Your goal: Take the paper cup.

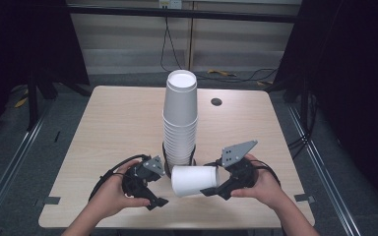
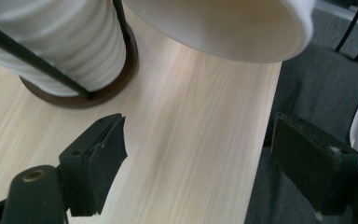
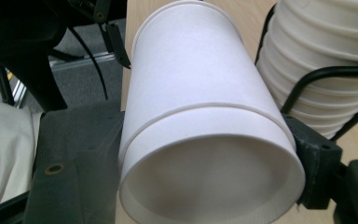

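**A:** Where was the paper cup [image 1: 195, 180] at that point?

**B:** It lay on its side at the near edge of the counter [image 1: 118, 123], just in front of the tall stack of cups [image 1: 179, 118]. Its mouth was turned toward the right tongs [image 1: 211, 179] and its closed end toward the left tongs [image 1: 162, 187].

**A:** Were the right tongs gripping it?

**B:** Yes, they were pinching it. In the right gripper view the cup sat between the two black jaws, one pressed against each side of its wall close to the rim. The open mouth faced the camera.

**A:** Did it rest on the wood, or was it held clear?

**B:** I couldn't tell from the frames.

**A:** And the left tongs?

**B:** Their jaws were spread, with bare counter between them. In the left gripper view the cup was ahead of the jaw tips, not between them. From the high view its closed end was near them, but I couldn't say whether anything touched.

**A:** What about the stack?

**B:** It stood upright, upside down, in a black wire holder [image 2: 116, 88] with a round brown base. That was near the middle of the counter, between the two grippers and a little beyond them.

**A:** And the person?

**B:** The left hand [image 1: 110, 196] and the right hand [image 1: 263, 187] each gripped one of the tools, with both forearms coming in over the near edge
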